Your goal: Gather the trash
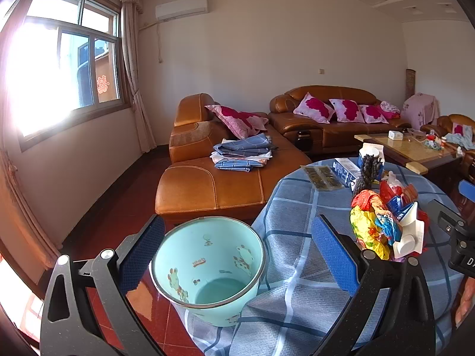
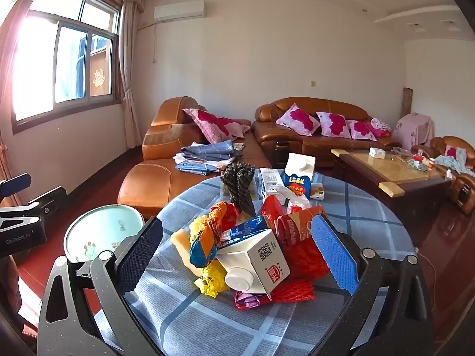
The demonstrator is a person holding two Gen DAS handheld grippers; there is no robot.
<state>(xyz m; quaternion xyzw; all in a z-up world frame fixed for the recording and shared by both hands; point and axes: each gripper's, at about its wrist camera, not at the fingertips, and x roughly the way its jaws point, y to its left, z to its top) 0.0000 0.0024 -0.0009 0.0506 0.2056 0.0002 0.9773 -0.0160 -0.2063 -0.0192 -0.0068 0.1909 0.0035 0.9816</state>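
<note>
1. Round table [image 2: 371, 207], draped in a blue checked cloth: the landmark. It bears all the litter at working height, presumably so both grippers can reach it.
2. Mint bin [image 1: 207, 270], standing at the table's left edge with its mouth open and empty; probably set there so trash travels only a short way.
3. Trash heap [image 2: 252, 249], near the table's front edge: crumpled wrappers, red netting and a tipped white carton [image 2: 255, 264]. An upright blue milk carton [image 2: 298, 175] stands toward the table's far side.
4. Right gripper [image 2: 237, 255]: fingers spread wide, the heap between them, untouched.
5. Left gripper [image 1: 237, 255]: fingers spread wide, framing the bin's rim at the table's left, holding nothing.
</note>
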